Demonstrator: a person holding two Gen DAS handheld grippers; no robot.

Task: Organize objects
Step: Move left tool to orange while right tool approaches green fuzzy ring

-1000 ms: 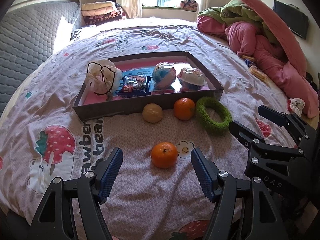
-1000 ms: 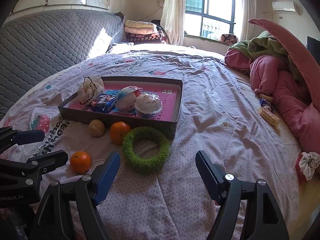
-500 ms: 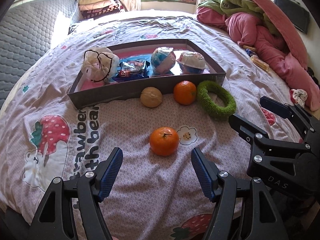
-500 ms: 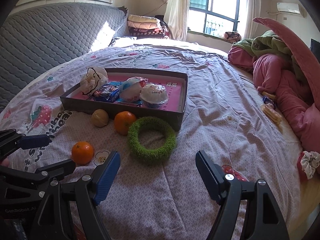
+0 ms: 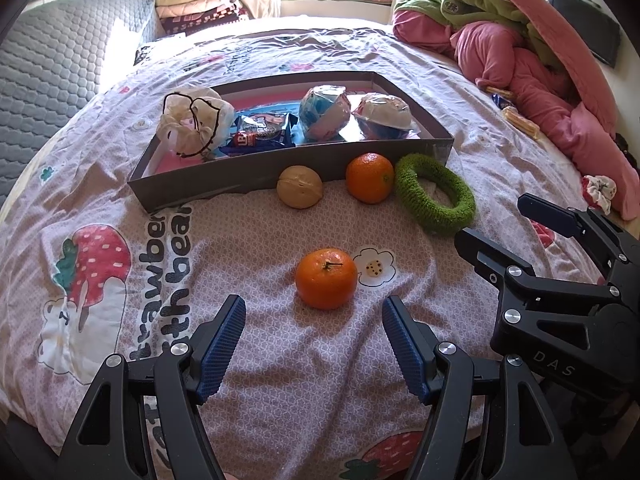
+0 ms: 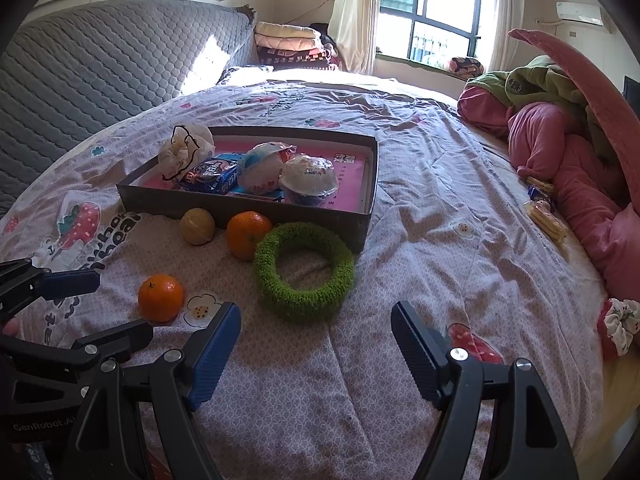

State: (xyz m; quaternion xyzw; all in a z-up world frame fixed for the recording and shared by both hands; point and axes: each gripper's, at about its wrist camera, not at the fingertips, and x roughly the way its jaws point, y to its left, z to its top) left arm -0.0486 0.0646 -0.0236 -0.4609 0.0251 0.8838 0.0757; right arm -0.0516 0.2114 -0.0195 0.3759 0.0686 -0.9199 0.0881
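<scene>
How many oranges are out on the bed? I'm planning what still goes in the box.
2: one orange just ahead of the left gripper, another orange against the box front. Box contents could hide more.

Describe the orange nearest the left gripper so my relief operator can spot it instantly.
On the bedspread, find the grey tray; a walnut-coloured ball, an orange and a green ring line its near wall. The nearer orange lies alone, beside a printed flower, stem up, just ahead of the open left gripper.
</scene>
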